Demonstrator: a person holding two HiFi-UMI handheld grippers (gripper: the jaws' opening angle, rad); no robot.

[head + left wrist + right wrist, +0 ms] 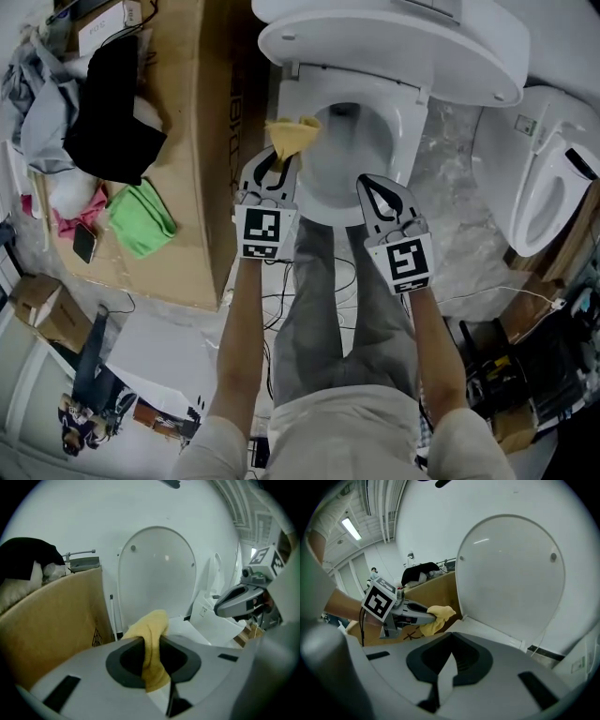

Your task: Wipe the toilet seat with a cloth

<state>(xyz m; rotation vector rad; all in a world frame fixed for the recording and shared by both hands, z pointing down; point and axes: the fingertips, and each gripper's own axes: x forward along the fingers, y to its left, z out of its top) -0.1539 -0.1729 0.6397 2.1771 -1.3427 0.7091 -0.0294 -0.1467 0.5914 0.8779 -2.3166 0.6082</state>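
While left tongs (278, 161) clamp yellow cloth (292, 134) over far-left rim of toilet seat (323, 195), right tongs (377, 190) sit closed, empty, over near rim. Cloth-to-seat contact unclear. Judgement: wiping at early stage; most of the rim likely outstanding.

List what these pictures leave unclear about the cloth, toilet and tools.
Whether the yellow cloth touches the toilet seat: the left tool, shut on it, hides the contact in the left gripper view; the head view shows it too small.
The bowl: the right tool's own body covers it in the right gripper view.
The raised lid: cut off by the head view's top edge.
The second toilet: cut off at its right edge.
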